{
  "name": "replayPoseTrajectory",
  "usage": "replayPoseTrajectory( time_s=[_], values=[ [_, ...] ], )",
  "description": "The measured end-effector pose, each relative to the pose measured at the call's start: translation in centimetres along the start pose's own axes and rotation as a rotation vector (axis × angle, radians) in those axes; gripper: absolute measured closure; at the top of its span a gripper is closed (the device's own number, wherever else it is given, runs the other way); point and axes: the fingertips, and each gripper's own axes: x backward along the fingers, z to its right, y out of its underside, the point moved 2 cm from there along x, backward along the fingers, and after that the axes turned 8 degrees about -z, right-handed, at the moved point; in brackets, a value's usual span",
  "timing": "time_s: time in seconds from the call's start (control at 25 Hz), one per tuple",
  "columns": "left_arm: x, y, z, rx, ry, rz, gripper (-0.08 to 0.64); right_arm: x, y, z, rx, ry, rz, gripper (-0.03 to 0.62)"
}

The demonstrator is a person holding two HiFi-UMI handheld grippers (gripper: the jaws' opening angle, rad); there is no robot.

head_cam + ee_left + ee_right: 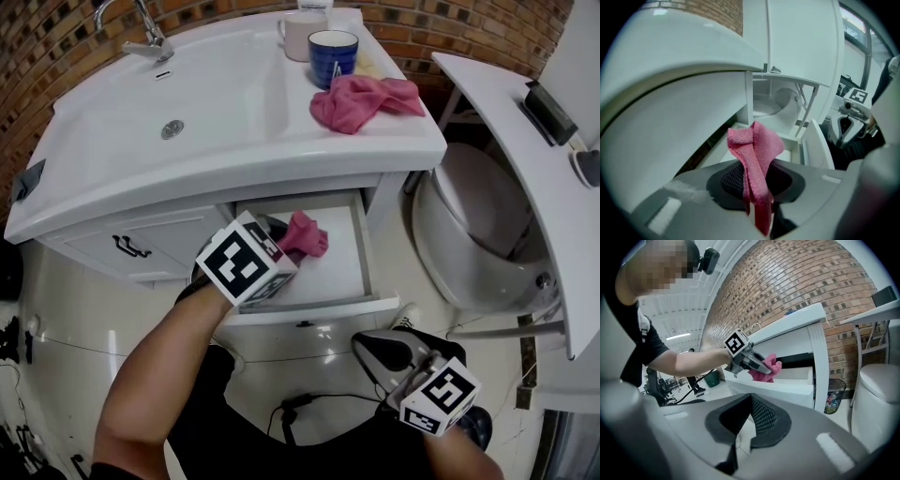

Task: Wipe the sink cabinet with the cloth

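Observation:
The white sink cabinet [141,246] has its right drawer [342,272] pulled open. My left gripper [284,239] hovers over the drawer's left part, shut on a pink cloth [306,234]. In the left gripper view the cloth [754,140] is pinched between the jaws and sticks up in a fold, with the drawer's inside [790,140] beyond. My right gripper [364,345] hangs lower, over the floor in front of the drawer, shut and holding nothing [751,399]. The right gripper view shows the left gripper [759,365] with the cloth [770,366] at the drawer.
A second pink cloth [361,98], a blue mug [333,54] and a pale cup [300,36] sit on the countertop's right end. The basin drain [172,129] and faucet [145,33] lie left. A toilet [473,234] stands close on the right, a waste bin [832,401] between.

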Motion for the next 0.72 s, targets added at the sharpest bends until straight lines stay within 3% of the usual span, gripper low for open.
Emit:
replayPoseTrajectory(
  time_s=[0.24, 0.72],
  values=[
    [-4.1, -6.2, 0.3, 0.068, -0.038, 0.164, 0.456, 1.6, 0.3, 1.4, -0.035, 0.023, 0.034, 0.586],
    [-7.3, -7.6, -1.2, 0.095, -0.090, 0.124, 0.456, 3.4, 0.9, 3.3, -0.067, 0.035, 0.060, 0.586]
  ],
)
